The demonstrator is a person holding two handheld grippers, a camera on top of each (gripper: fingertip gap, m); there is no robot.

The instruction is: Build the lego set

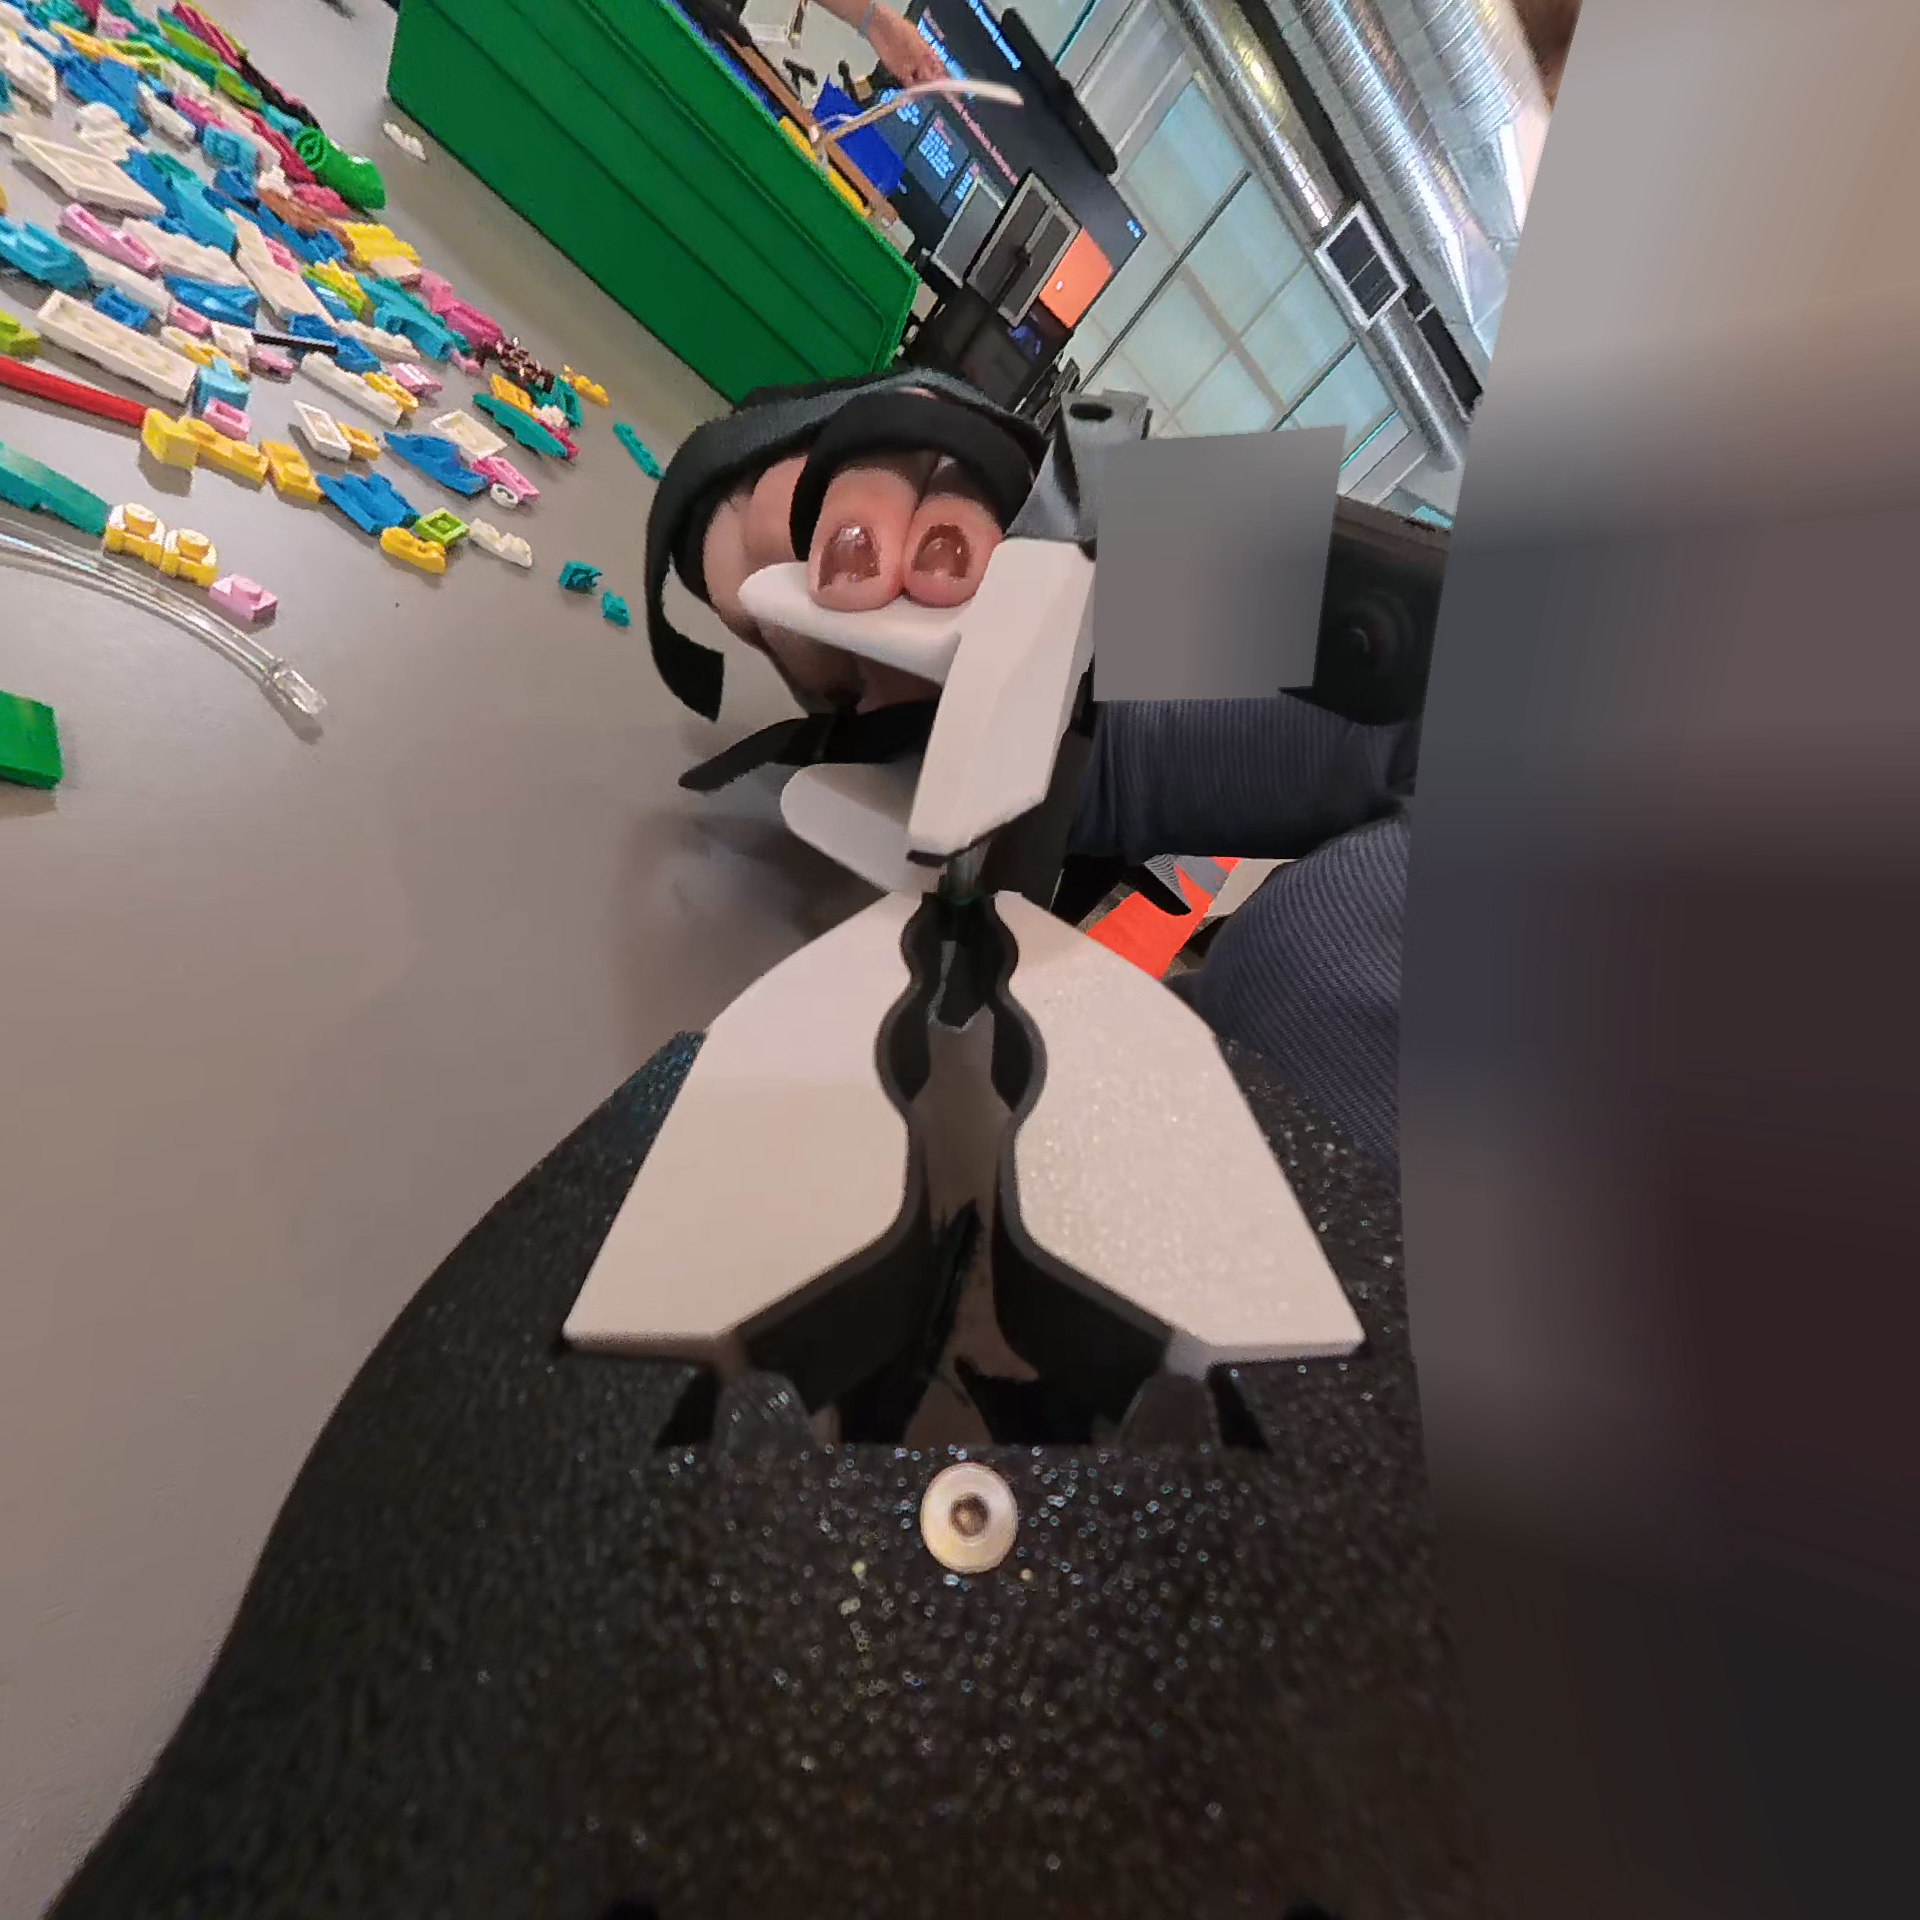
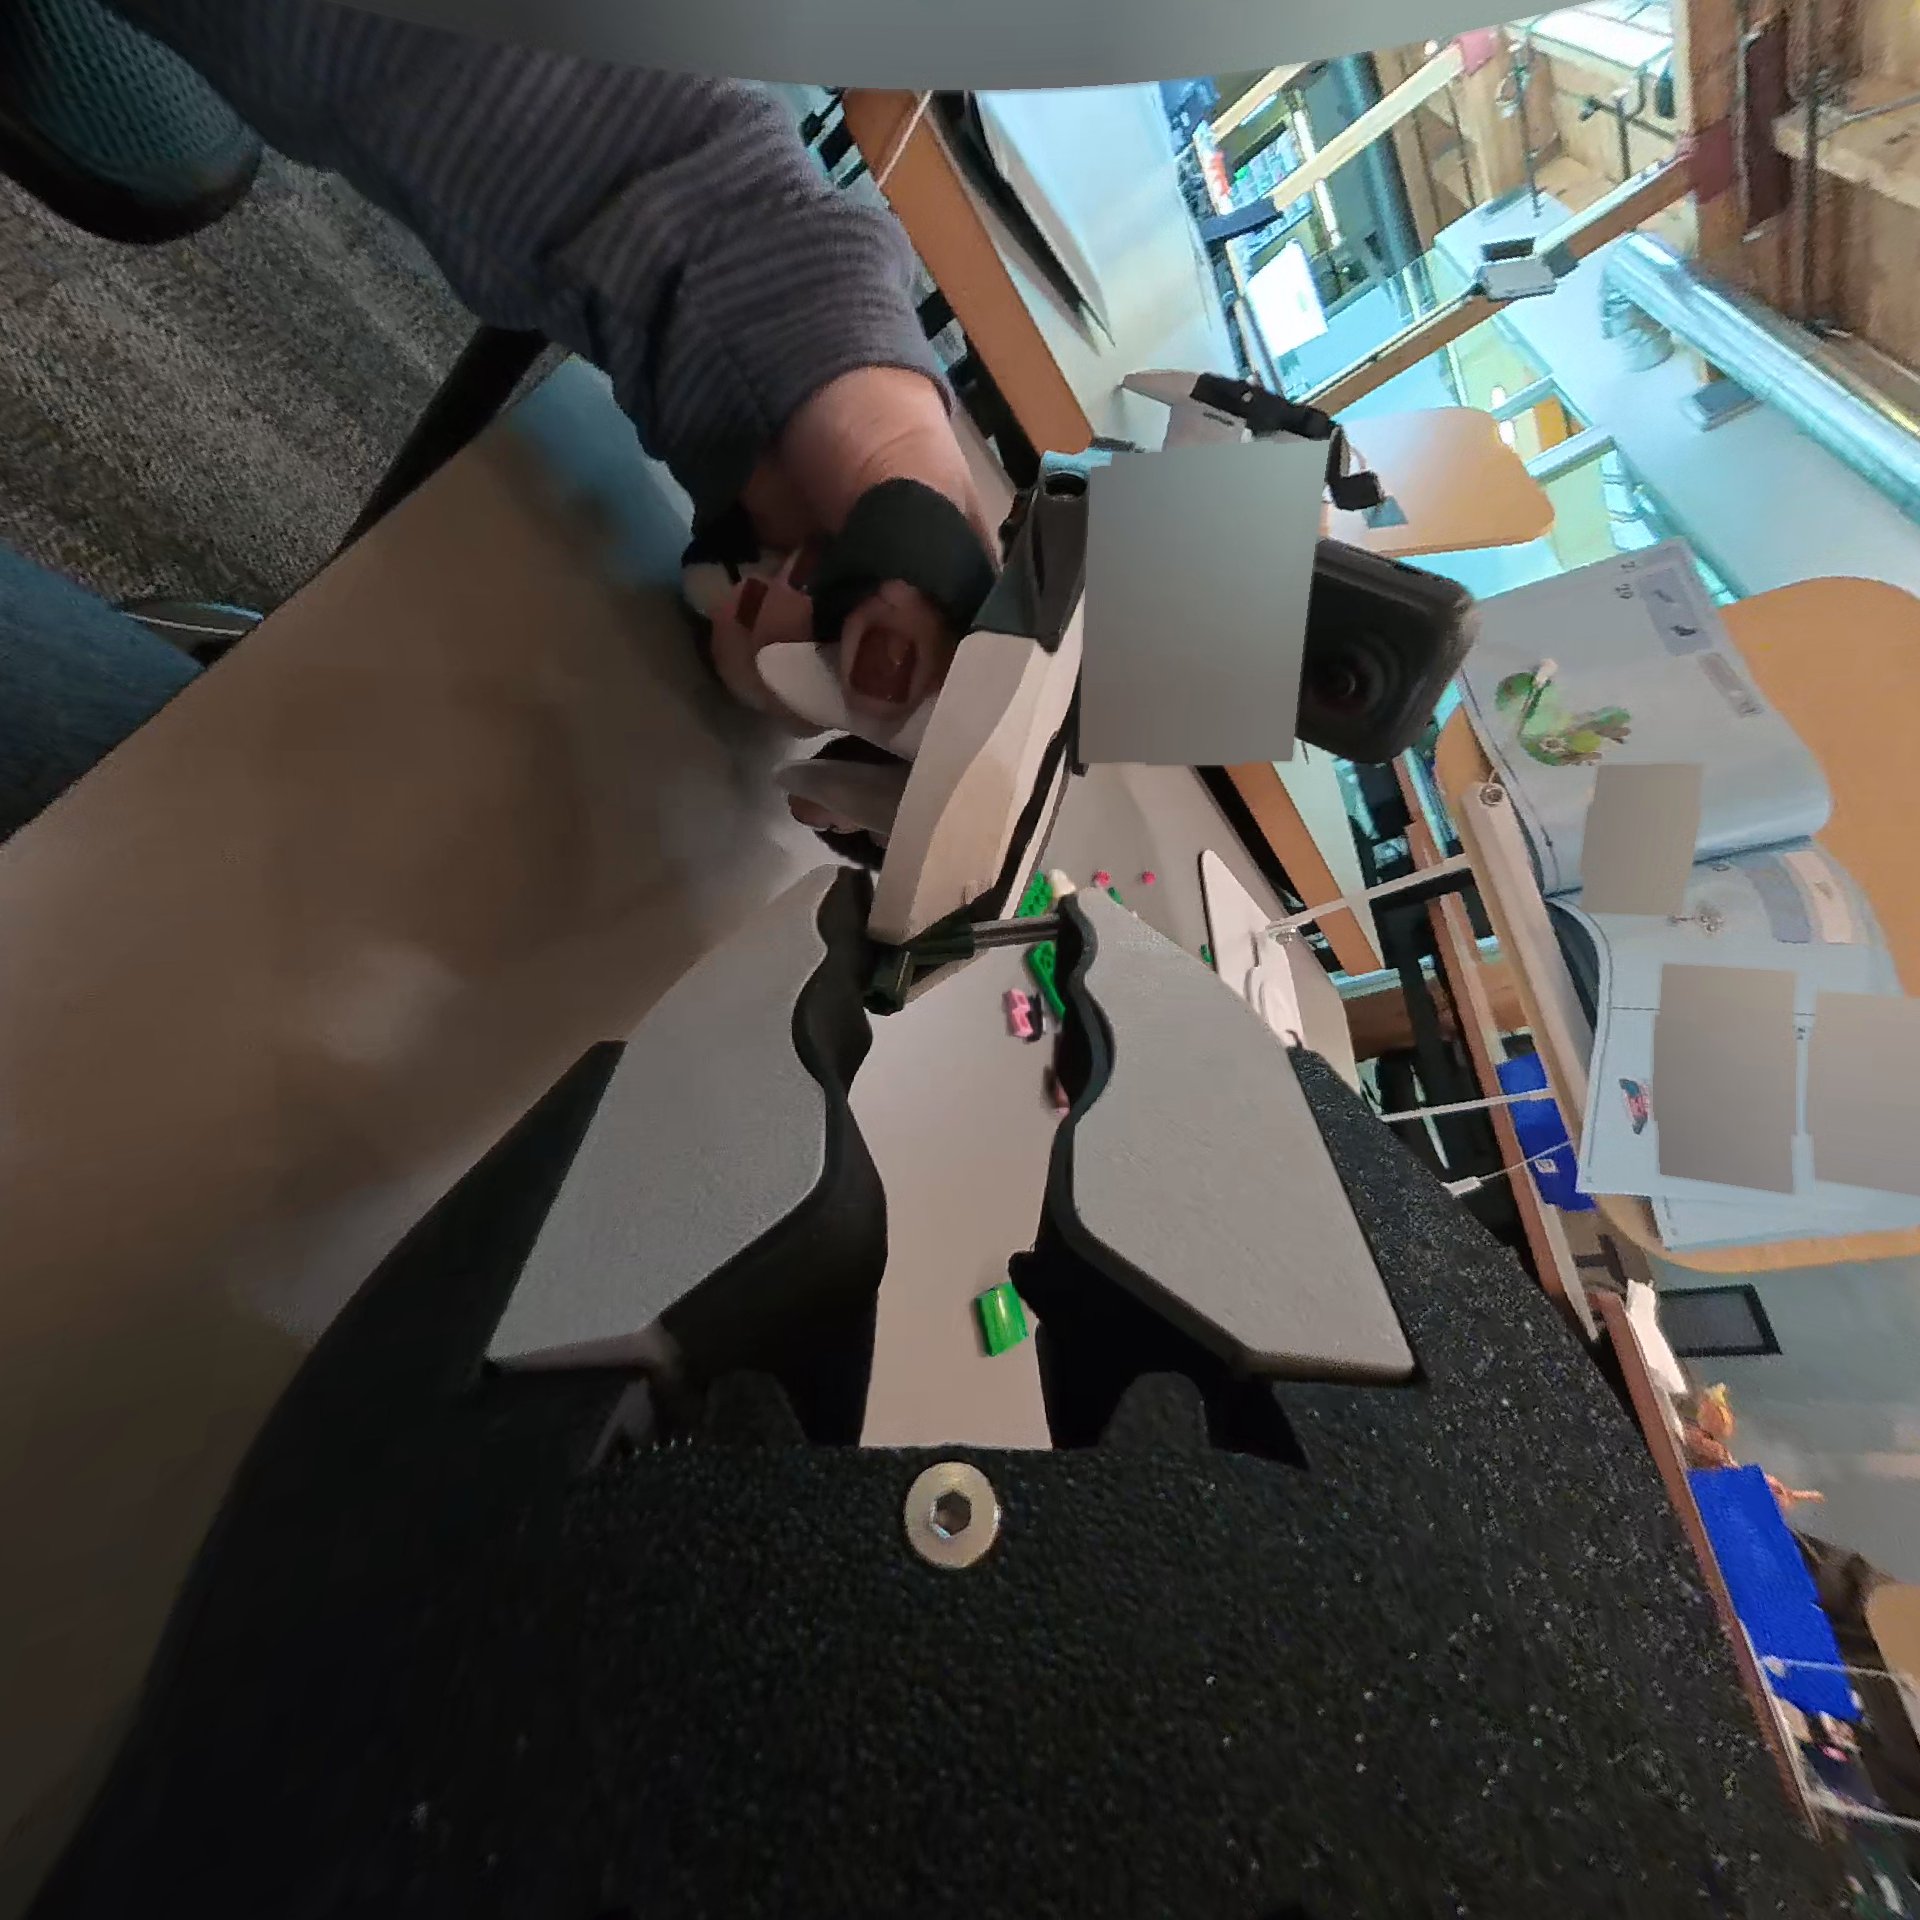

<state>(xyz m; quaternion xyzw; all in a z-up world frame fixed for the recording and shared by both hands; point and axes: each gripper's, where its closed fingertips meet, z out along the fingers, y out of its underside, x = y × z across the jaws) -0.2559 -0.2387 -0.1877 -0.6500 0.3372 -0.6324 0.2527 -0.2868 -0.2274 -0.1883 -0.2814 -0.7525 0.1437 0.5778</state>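
My left gripper (image 1: 951,920) is shut on a small dark green connector (image 1: 951,982) that sits on a thin dark rod (image 2: 997,935). My right gripper (image 2: 971,925) has its jaws a little apart, with the rod held lengthwise between the two pads. The two grippers meet tip to tip above the grey table (image 1: 312,987). In the left wrist view the right gripper (image 1: 940,847) comes down from above, held by a hand. In the right wrist view the left gripper (image 2: 896,932) comes in from the upper left and holds the connector (image 2: 891,977).
Several loose coloured bricks (image 1: 208,312) lie at the far left, with a red rod (image 1: 62,390), a clear tube (image 1: 156,603) and a green plate (image 1: 26,738). A green bin (image 1: 644,177) stands behind them. A green brick (image 2: 1000,1317), a pink piece (image 2: 1023,1010) and an open booklet (image 2: 1714,883) also show. Only a small space, under 4 cm, lies between the two pairs of fingers. From either gripper's tips it is about 15 centimetres to the green plate (image 1: 26,738). The right camera catches it too, in the right wrist view (image 2: 1003,1308).
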